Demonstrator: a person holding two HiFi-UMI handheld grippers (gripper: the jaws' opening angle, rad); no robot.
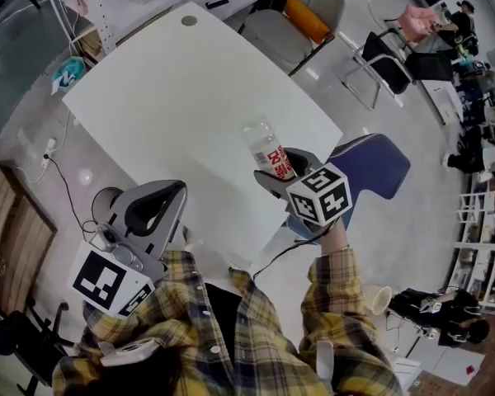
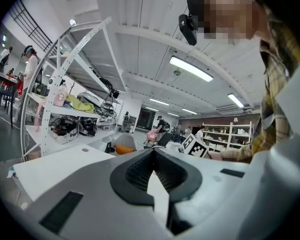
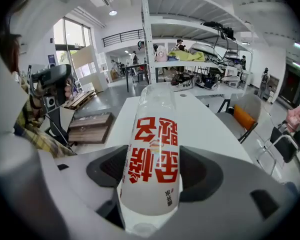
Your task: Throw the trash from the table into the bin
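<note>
Plaid sleeves [image 1: 338, 295] lead down to both tongs. Right tongs [image 1: 274, 170] are clamped round a clear plastic bottle [image 3: 152, 149] with a white label in red print. It lies along the jaws, its far end over the near edge of the white table [image 1: 173, 97]. Left tongs [image 2: 152, 153] are clenched on nothing, off the table's near side. A blue chair [image 1: 375, 167] stands just past the right tongs.

The bottle [image 1: 264, 141] sits between the right claw [image 1: 277, 165]'s jaws above the counter [image 1: 190, 97]'s near right edge, the left claw [image 1: 176, 195] is to its left, just off that edge, and a chair [image 1: 301, 19] stands behind the counter.
</note>
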